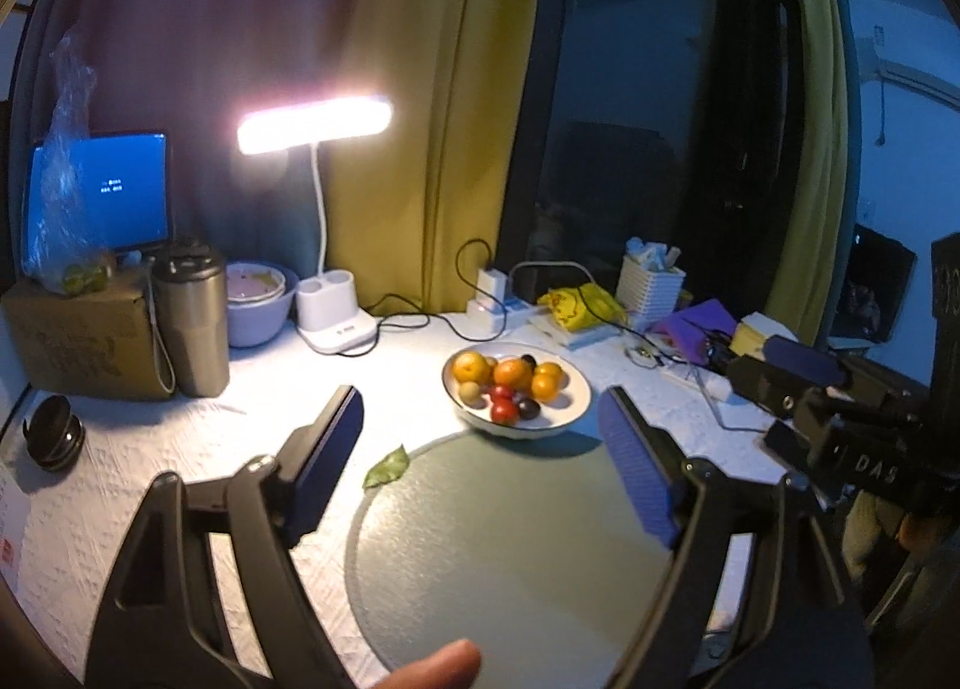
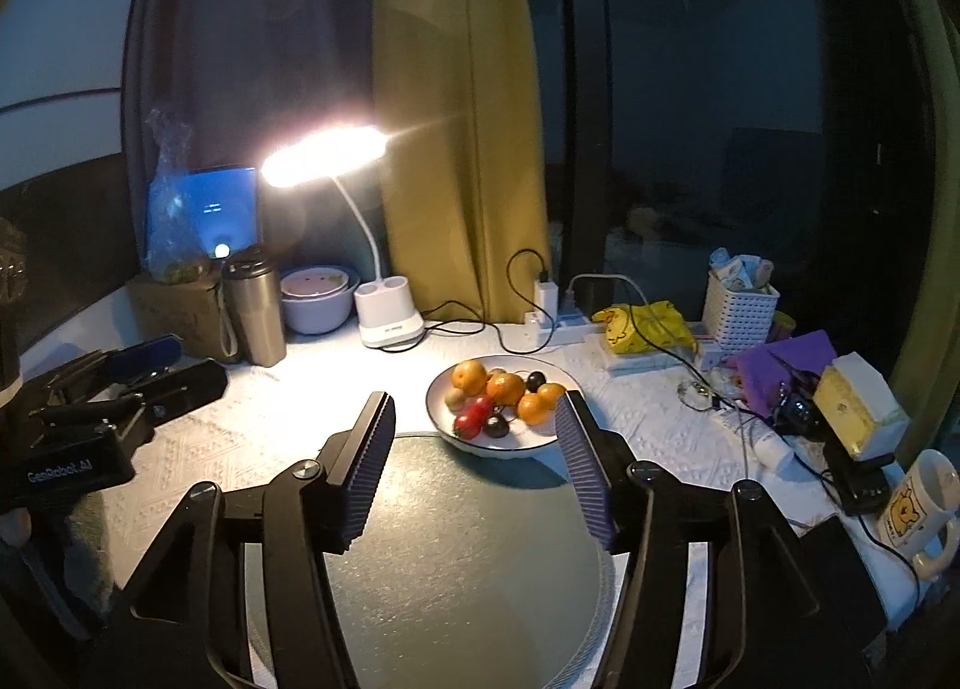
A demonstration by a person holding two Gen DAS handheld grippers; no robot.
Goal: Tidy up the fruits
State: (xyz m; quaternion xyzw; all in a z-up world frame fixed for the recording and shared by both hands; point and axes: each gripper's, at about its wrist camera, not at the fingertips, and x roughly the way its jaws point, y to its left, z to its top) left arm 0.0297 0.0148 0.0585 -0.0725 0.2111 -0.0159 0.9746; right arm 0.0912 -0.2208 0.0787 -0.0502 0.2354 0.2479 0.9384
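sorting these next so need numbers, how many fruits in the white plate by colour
In the white plate:
orange fruits: 4
red fruits: 2
dark, near-black fruits: 2
yellow-brown fruit: 1
Total: 9, counting only what shows; any fruit hidden behind the pile cannot be told.

One bowl (image 2: 447, 425) ahead of the jaws: four oranges (image 2: 470, 377), two tomatoes (image 2: 474, 416), two dark plums (image 2: 496, 425)
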